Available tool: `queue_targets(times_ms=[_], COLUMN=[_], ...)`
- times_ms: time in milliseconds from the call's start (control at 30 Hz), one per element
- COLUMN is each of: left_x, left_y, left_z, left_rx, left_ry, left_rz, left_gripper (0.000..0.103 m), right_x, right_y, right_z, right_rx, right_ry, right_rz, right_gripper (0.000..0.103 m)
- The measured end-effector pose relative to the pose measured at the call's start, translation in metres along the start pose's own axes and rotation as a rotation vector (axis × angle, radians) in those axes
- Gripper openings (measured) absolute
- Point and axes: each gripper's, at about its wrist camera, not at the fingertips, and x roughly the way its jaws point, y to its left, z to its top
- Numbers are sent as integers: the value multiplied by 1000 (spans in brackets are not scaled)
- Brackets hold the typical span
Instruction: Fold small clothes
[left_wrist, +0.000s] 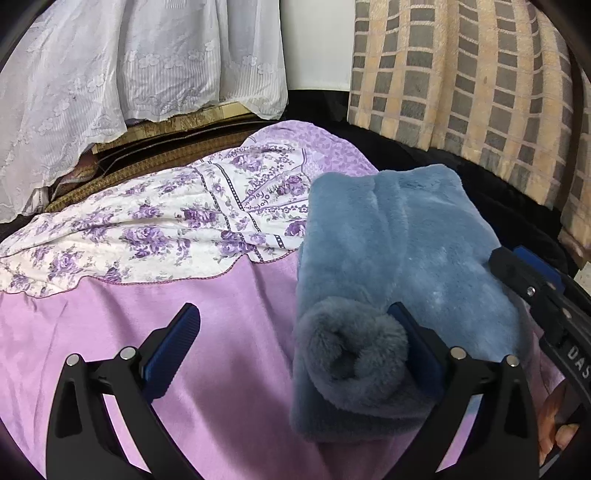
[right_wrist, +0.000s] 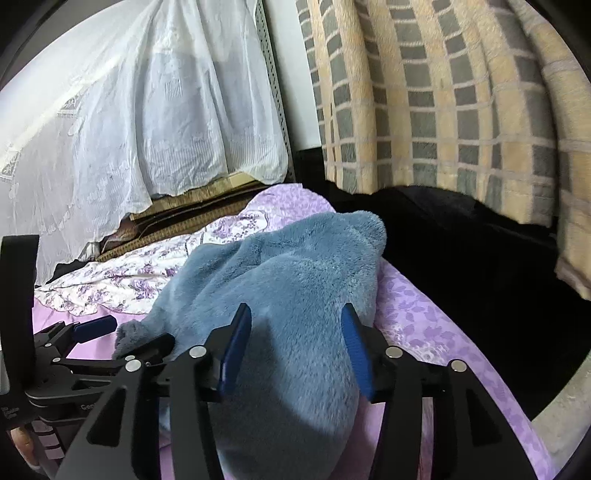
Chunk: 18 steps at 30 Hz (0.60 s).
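- A blue-grey fleecy garment (left_wrist: 399, 236) lies folded on a lilac bed sheet (left_wrist: 229, 354), its long body running away from the cameras.
- At its near end a rolled cuff (left_wrist: 351, 350) bulges up, darker grey inside the opening.
- The left gripper (left_wrist: 295, 332) has its jaws spread wide; the right-hand blue pad (left_wrist: 410, 332) rests against the side of the rolled cuff, while the left-hand pad stands clear over the bare sheet, so nothing is clamped.
- The right gripper (right_wrist: 295, 339) straddles a raised fold of the same garment (right_wrist: 295, 295); its jaws stand partly apart with fleece between the blue pads, and whether the pads press on it I cannot tell.
- In the left wrist view the right gripper's black body (left_wrist: 535, 295) shows at the right edge, with white letters "DAS" (left_wrist: 578, 363) readable on it; the rest is cut off.
- In the right wrist view, small white print on the left gripper's body (right_wrist: 86, 406) begins "Ge"; the remainder is hidden.
- A white cloth with purple flowers (left_wrist: 155, 229) lies rumpled on the bed beyond the garment.
- Behind hang a white lace curtain (left_wrist: 129, 66) and a checked tan-and-grey curtain (left_wrist: 461, 81).
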Motion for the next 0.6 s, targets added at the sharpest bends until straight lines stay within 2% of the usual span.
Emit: queue_targets(times_ms=[100,333,500,600], left_x=[-14,-45,-62,-73], left_y=[-2,-2,-3,-6], left_z=[-5,-19,-31,-35], left_rx=[14,23,48,64], left_ry=[-13,-21,-22,-39], left_rz=[1,-3,3,7], left_gripper=[98,98,98,98], right_x=[-14,-45,-75,-90], right_y=[4,20,25,25], right_z=[-5,-24,-36,-43], right_rx=[11,48,93,119], right_ry=[-13,1,-9,-9], right_rz=[-13,-10,-51,-75], right_gripper=[68,82,96,99])
